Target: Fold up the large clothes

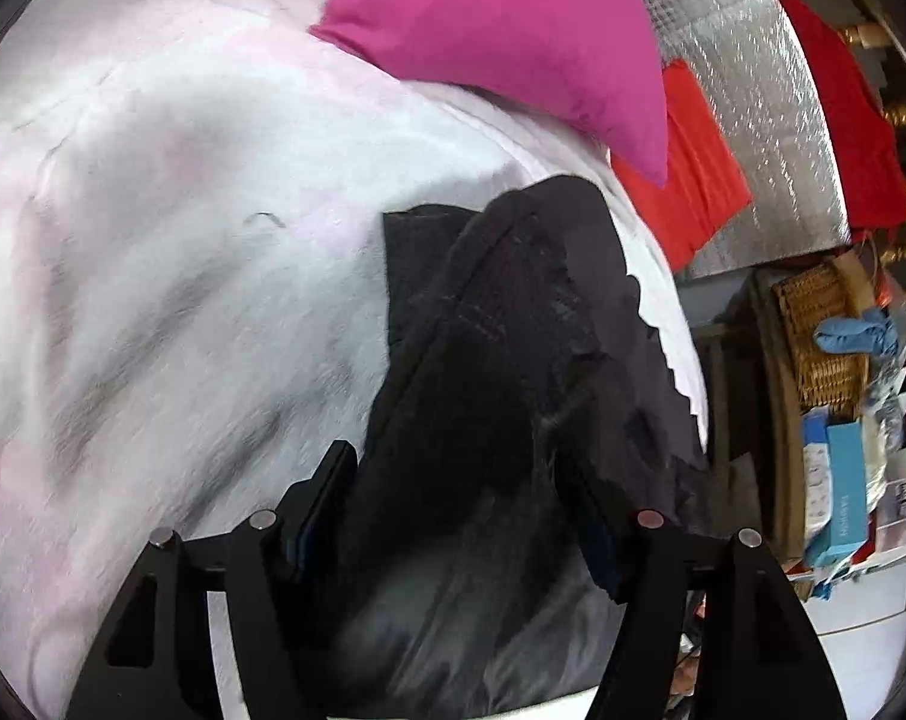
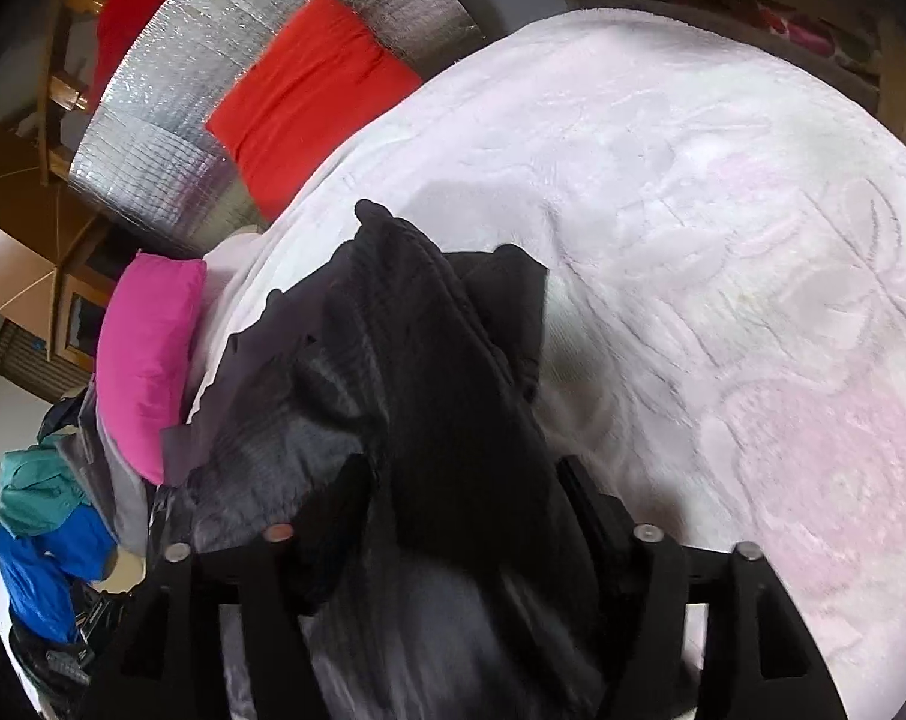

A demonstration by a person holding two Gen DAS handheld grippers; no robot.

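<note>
A black and dark grey garment [image 1: 501,330] lies bunched on a pale pink fleece blanket [image 1: 183,240] that covers the bed. In the left wrist view my left gripper [image 1: 453,459] stands wide, and the garment runs up between its fingers without being pinched. The right wrist view shows the same garment [image 2: 429,348] heaped in ribbed folds on the blanket [image 2: 723,240]. My right gripper [image 2: 464,463] is also spread wide around the cloth, which covers the gap between the fingers. The lower part of the garment hides behind both gripper bodies.
A magenta pillow [image 1: 513,30] [image 2: 147,354] rests on the bed's edge beside the garment. A red cushion [image 1: 693,180] [image 2: 315,84] lies on a silver foil mat [image 1: 753,90]. A wicker basket [image 1: 825,336] and boxes stand on the floor. Blue and teal clothes [image 2: 45,540] are piled beside the bed.
</note>
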